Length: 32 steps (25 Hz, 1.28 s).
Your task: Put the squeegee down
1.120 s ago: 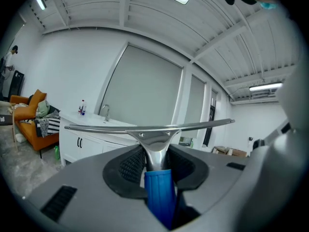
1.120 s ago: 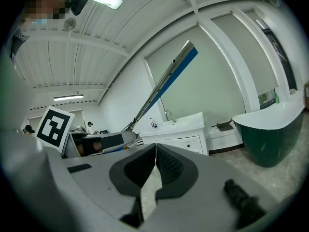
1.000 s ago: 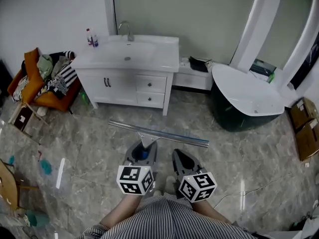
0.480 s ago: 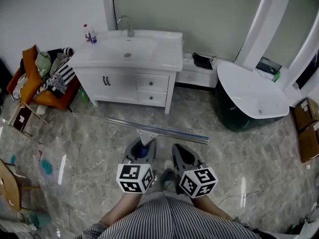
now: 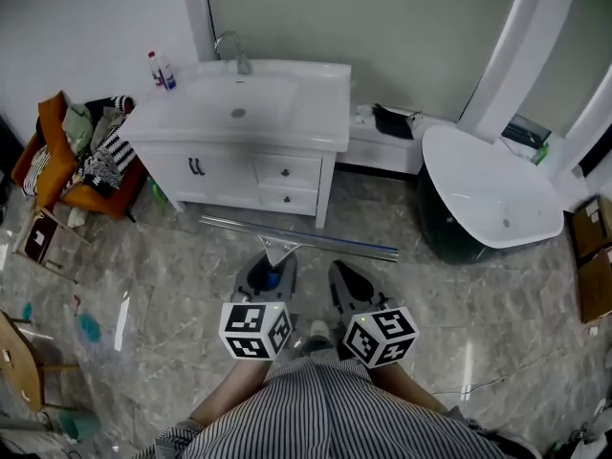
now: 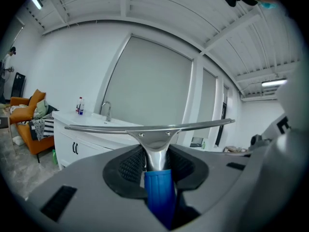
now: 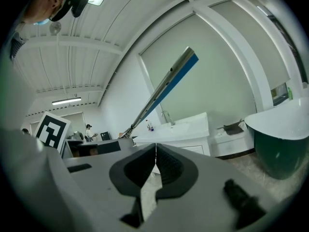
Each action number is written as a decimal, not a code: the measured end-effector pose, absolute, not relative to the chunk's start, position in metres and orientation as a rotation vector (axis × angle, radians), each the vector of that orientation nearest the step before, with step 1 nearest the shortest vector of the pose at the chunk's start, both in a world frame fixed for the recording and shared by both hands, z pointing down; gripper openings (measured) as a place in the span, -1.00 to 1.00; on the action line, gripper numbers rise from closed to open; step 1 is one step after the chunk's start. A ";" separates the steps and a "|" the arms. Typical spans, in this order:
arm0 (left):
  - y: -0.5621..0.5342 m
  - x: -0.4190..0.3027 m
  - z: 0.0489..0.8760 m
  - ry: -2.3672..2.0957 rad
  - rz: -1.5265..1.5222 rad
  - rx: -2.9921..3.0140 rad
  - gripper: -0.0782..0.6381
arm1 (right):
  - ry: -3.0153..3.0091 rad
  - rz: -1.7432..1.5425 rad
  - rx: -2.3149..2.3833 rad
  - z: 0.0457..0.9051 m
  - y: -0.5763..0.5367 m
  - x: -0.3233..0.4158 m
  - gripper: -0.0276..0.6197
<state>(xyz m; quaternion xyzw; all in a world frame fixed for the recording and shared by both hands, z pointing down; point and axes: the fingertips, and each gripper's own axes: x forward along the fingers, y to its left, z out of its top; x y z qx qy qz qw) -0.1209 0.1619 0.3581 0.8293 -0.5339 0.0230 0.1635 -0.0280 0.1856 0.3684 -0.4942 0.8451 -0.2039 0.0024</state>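
1. Nearest the camera, the person's striped garment (image 5: pixel 316 414) is seen at the bottom of the head view, with the two marker cubes just ahead of it.
2. The left gripper (image 5: pixel 272 268) is clamped on the squeegee (image 5: pixel 304 238). In the left gripper view its blue handle (image 6: pixel 158 190) is pinched between the ribbed pads, and the metal neck rises out of them.
3. The right gripper (image 5: pixel 341 277) is held just beside the left one. Its jaws are brought together, and nothing is caught between them.
4. The squeegee's blade is carried crosswise and roughly level above the marble floor (image 5: pixel 163 285). A thin cable (image 5: pixel 478 382) is laid on the floor to the right.
5. Directly beyond the blade the way is blocked by a white vanity cabinet (image 5: pixel 258 175), topped by a basin, a tap (image 5: pixel 229 48) and two bottles (image 5: pixel 158 70). The blade appears to be clear of the cabinet front, though this is poorly judged from so steep a view.
6. To the left an orange chair (image 5: pixel 53 165) is heaped with clothes. To the right a low white ledge (image 5: pixel 382 146) and a dark green bathtub (image 5: pixel 488 204) are placed.
7. Cardboard boxes (image 5: pixel 598 280) are cut off at the far right edge.
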 end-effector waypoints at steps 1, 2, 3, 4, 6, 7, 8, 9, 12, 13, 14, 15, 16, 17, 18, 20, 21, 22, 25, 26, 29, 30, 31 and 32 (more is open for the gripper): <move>0.150 -0.117 0.357 -1.528 0.063 2.365 -0.43 | 2.660 -0.637 -1.544 0.368 0.174 -0.025 -0.87; 0.139 -0.113 0.356 -1.533 0.061 2.365 -0.43 | 2.668 -0.633 -1.539 0.368 0.163 -0.021 -0.87; 0.127 -0.108 0.355 -1.538 0.059 2.366 -0.43 | 2.676 -0.628 -1.534 0.368 0.152 -0.017 -0.87; 0.115 -0.104 0.355 -1.543 0.056 2.365 -0.43 | 2.681 -0.622 -1.528 0.367 0.140 -0.012 -0.87; 0.092 -0.095 0.353 -1.552 0.047 2.361 -0.43 | 2.689 -0.609 -1.518 0.365 0.116 -0.004 -0.86; 0.081 -0.090 0.353 -1.554 0.046 2.360 -0.43 | 2.691 -0.603 -1.513 0.364 0.105 0.000 -0.87; 0.071 -0.086 0.354 -1.554 0.047 2.359 -0.43 | 2.693 -0.599 -1.509 0.363 0.095 0.004 -0.87; 0.062 -0.081 0.355 -1.555 0.050 2.358 -0.43 | 2.694 -0.597 -1.504 0.363 0.085 0.008 -0.87; 0.039 -0.068 0.360 -1.556 0.054 2.348 -0.43 | 2.694 -0.606 -1.495 0.365 0.062 0.019 -0.86; 0.033 -0.064 0.361 -1.557 0.054 2.345 -0.43 | 2.694 -0.613 -1.495 0.367 0.056 0.023 -0.87; 0.027 -0.061 0.362 -1.557 0.054 2.340 -0.43 | 2.698 -0.621 -1.495 0.369 0.050 0.026 -0.87; 0.023 -0.059 0.364 -1.556 0.055 2.334 -0.43 | 2.705 -0.630 -1.493 0.371 0.046 0.028 -0.87; 0.018 -0.058 0.366 -1.554 0.056 2.326 -0.43 | 2.714 -0.639 -1.490 0.373 0.042 0.029 -0.87; 0.014 -0.058 0.367 -1.552 0.058 2.317 -0.43 | 2.721 -0.647 -1.485 0.375 0.038 0.029 -0.87; 0.010 -0.057 0.369 -1.551 0.062 2.310 -0.43 | 2.725 -0.652 -1.481 0.376 0.034 0.029 -0.86; 0.003 -0.056 0.371 -1.552 0.070 2.304 -0.43 | 2.728 -0.656 -1.479 0.377 0.028 0.031 -0.87; -0.001 -0.055 0.371 -1.553 0.073 2.304 -0.43 | 2.727 -0.658 -1.480 0.378 0.025 0.032 -0.86; -0.005 -0.054 0.372 -1.552 0.076 2.304 -0.43 | 2.726 -0.662 -1.481 0.380 0.021 0.034 -0.86; -0.018 -0.051 0.376 -1.541 0.087 2.308 -0.43 | 2.718 -0.677 -1.495 0.385 0.009 0.039 -0.86; -0.024 -0.050 0.377 -1.537 0.094 2.310 -0.43 | 2.713 -0.680 -1.504 0.386 0.003 0.041 -0.86; -0.041 -0.047 0.379 -1.526 0.106 2.317 -0.43 | 2.701 -0.683 -1.523 0.388 -0.015 0.044 -0.86; -0.048 -0.046 0.379 -1.524 0.107 2.319 -0.43 | 2.702 -0.681 -1.526 0.388 -0.020 0.044 -0.86; -0.055 -0.046 0.379 -1.522 0.108 2.323 -0.43 | 2.704 -0.679 -1.527 0.388 -0.026 0.044 -0.87; -0.062 -0.047 0.379 -1.519 0.110 2.328 -0.43 | 2.706 -0.679 -1.528 0.389 -0.032 0.043 -0.86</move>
